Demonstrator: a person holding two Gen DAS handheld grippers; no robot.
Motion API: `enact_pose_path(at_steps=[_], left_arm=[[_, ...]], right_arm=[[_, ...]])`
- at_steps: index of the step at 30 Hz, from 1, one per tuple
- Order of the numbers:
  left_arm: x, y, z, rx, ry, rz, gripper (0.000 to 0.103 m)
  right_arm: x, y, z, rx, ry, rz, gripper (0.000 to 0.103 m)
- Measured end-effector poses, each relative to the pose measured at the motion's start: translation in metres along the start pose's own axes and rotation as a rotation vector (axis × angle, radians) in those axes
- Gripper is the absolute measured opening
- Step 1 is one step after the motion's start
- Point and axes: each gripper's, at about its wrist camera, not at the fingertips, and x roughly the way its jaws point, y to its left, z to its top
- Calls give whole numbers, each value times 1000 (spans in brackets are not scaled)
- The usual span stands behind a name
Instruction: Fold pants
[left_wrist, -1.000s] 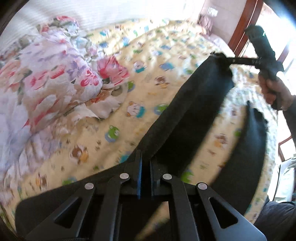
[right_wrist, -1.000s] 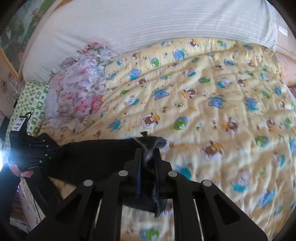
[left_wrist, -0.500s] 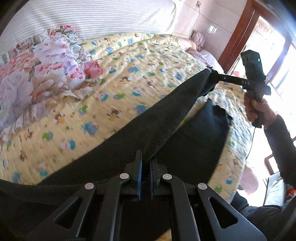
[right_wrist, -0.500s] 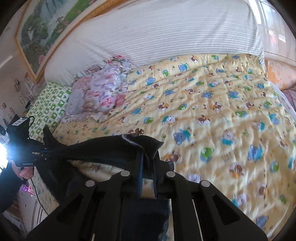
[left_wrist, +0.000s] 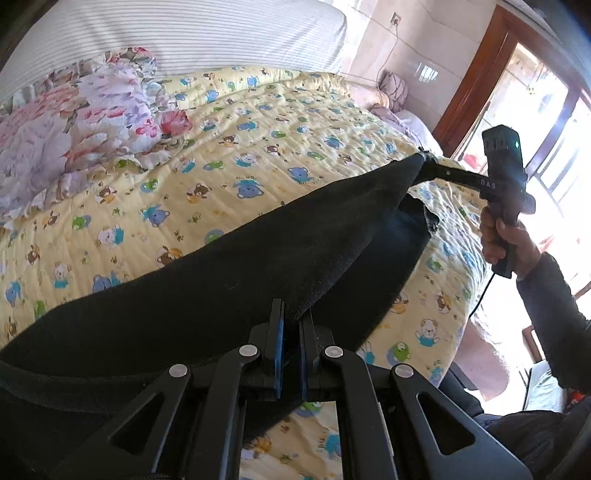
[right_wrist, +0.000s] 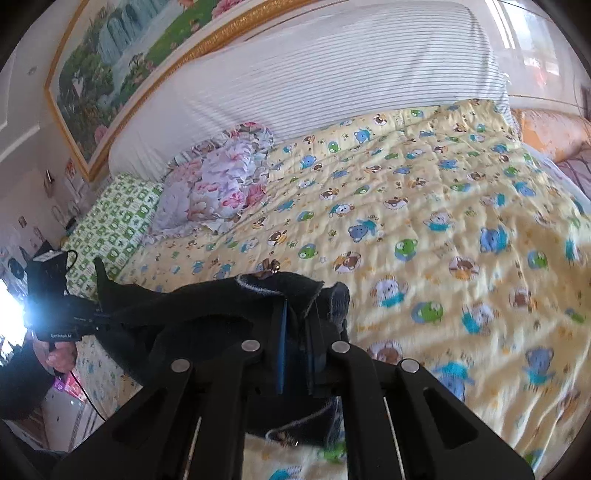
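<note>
The soft, limp black pants (left_wrist: 258, 266) sag between both tools, left tool (left_wrist: 291, 332) and right tool (right_wrist: 297, 325), each clamped on an edge; hems are best gripped.

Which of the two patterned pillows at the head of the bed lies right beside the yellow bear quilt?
The pink-and-purple floral pillow: its frilled edge meets the yellow bear quilt. The green-and-white checked pillow lies beyond it, at the bed's outer edge.

On the black plastic body of my right gripper (left_wrist: 428, 168), seen from the left wrist camera, I read the white letters "DAS". On the black body of my left gripper (right_wrist: 101, 317), seen from the right wrist camera, a small white line of lettering stands, too blurred to read. I find no other legible text.
</note>
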Motion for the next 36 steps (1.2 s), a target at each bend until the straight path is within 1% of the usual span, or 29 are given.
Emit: enact_pose_path(at_steps=[3, 9, 15, 17, 19, 21, 23, 24, 25, 26, 27, 28, 29, 30, 32, 34, 36], left_arm=[[2, -3, -8, -10, 3, -4, 5], [11, -8, -22, -12, 25, 0, 5], [11, -13, -29, -10, 18, -9, 5], [14, -13, -32, -13, 25, -13, 5], [20, -11, -35, -25, 34, -16, 5], [25, -8, -37, -37, 43, -19, 6], [28, -7, -38, -45, 49, -18, 6], [29, -6, -39, -53, 46, -17, 7], [28, -6, -40, -56, 44, -18, 11], [27, -7, -41, -62, 37, -22, 15], [25, -7, -41, -66, 30, -28, 17], [23, -6, -42, -72, 23, -34, 21], [21, -6, -44, -79, 17, -45, 26], [19, -6, -45, -85, 10, -55, 29], [13, -6, -47, -98, -5, -57, 40], [4, -6, -52, -112, -30, -54, 42], [-5, -2, -57, -133, -51, -48, 43]], right_arm=[[-5, 0, -12, 2, 7, 2, 9], [-1, -6, -36, 21, 44, -23, 9], [-15, 3, -40, -3, 15, -45, 9], [-16, 5, -42, -17, 20, -62, 9], [-11, 5, -46, -24, 45, -77, 9], [-2, 5, -53, -41, 84, -114, 9], [1, 4, -57, -38, 99, -129, 11], [-1, 4, -59, -30, 98, -137, 16], [-3, 4, -58, -20, 100, -148, 28], [-6, 3, -59, -14, 102, -167, 37], [-10, 3, -60, -12, 101, -191, 55], [-14, 4, -61, -16, 93, -207, 62], [-20, 5, -62, -22, 80, -212, 62], [-25, 6, -62, -23, 72, -211, 62], [-35, 9, -61, -27, 56, -223, 62], [-43, 15, -59, -42, 36, -247, 62], [-51, 23, -56, -50, 3, -244, 62]])
